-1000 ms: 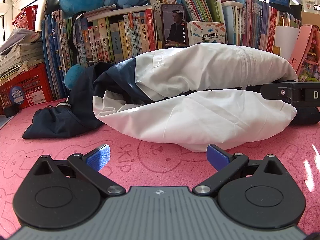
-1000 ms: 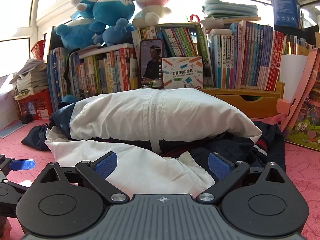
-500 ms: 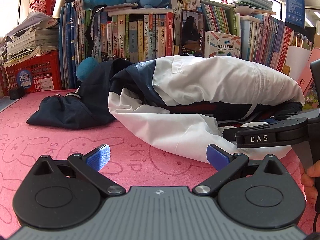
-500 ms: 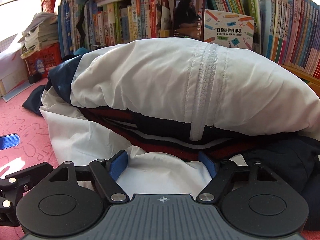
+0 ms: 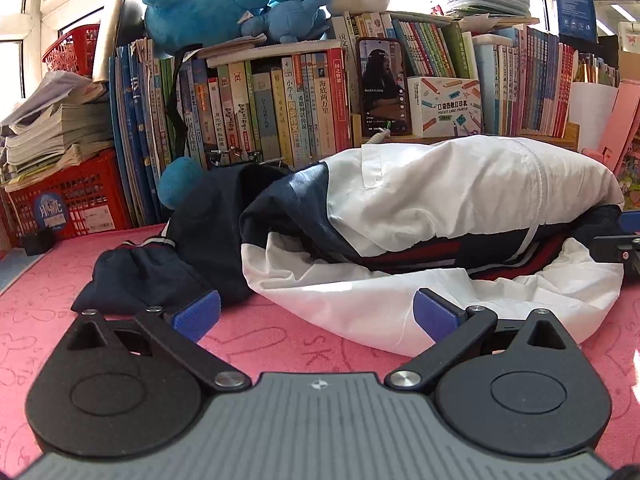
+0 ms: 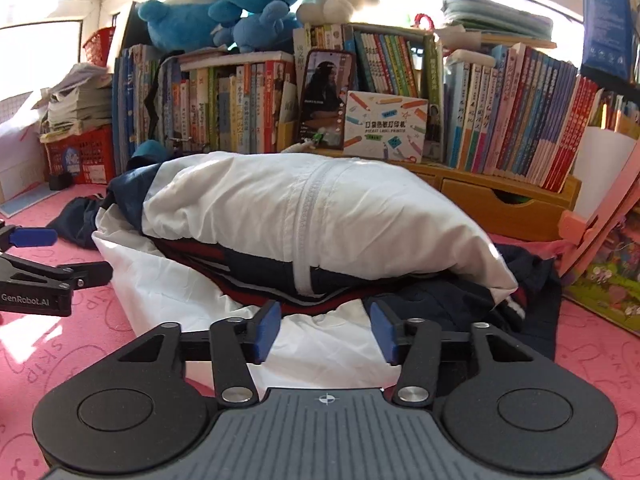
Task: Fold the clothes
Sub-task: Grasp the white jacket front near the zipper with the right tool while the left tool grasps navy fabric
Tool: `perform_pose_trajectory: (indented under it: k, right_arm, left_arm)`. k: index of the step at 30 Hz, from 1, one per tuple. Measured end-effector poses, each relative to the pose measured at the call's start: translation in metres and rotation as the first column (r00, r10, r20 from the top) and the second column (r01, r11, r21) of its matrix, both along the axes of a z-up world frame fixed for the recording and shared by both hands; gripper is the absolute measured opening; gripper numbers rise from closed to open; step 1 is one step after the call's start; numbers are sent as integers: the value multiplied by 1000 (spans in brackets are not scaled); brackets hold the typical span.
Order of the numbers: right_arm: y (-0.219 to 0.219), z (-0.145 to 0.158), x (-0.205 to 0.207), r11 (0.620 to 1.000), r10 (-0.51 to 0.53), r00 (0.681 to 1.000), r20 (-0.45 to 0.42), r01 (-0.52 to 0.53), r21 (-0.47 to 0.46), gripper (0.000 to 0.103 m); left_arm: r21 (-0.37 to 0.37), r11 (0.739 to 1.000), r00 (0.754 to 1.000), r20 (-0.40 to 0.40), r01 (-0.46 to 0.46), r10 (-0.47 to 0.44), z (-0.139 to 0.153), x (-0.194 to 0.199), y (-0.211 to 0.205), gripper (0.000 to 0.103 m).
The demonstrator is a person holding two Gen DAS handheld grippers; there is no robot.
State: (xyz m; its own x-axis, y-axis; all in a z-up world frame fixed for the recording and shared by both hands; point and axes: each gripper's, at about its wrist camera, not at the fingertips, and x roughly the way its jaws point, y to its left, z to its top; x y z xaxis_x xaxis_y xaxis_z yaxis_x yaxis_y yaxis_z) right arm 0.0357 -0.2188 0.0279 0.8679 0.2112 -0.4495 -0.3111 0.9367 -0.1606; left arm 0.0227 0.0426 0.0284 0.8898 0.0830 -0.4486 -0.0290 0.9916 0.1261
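Jacket (image 6: 312, 216), white and navy, lies bundled on the pink mat (image 5: 280, 340), long axis running left to right across both grippers. My right gripper (image 6: 324, 330) is opening, apparently gripping nothing, nearest the white hem; my left gripper (image 5: 316, 314) is spread and empty.

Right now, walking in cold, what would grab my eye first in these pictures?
Probably the puffy white and navy jacket, heaped mid-mat on the pink mat in front of both claws. Next, the blue plush toys perched atop the crowded bookshelf behind it, and a phone propped upright against the books, its screen lit.
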Motion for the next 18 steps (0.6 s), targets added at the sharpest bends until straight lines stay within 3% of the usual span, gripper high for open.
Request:
perform_pose_trajectory:
  k: [1,4,6,10,14,15,16,18]
  right_arm:
    - [-3,1,1,998,-33,999,39,35,-48,103]
    - [-13,-7,14,974,-104,989,107,123,-189,103]
    - [-19,-15,28,964,-131,986,102,151,-220,103]
    - [-25,-27,65,966,-177,983,42,182,-185,103]
    - [-31,-27,96,976,-204,978,-31,201,-81,102]
    - [-33,-25,98,981,-192,980,-55,190,-36,96]
    - [-35,-23,100,984,-174,981,-82,176,16,78]
    - [-36,-17,97,981,-132,982,-133,149,127,54]
  left_arm:
    - [23,1000,1000,7,-2,2,2,6,1,103]
    - [104,994,999,8,-37,37,2,31,3,103]
    - [136,990,999,-13,-47,50,-5,52,5,103]
    - [185,982,997,-69,-27,40,-19,88,3,103]
    - [215,962,976,-104,-167,192,-23,120,19,103]
    - [193,961,970,-102,-197,219,-21,121,30,103]
    - [167,961,966,-99,-220,238,-18,119,41,103]
    - [131,956,957,-90,-264,277,-13,113,64,103]
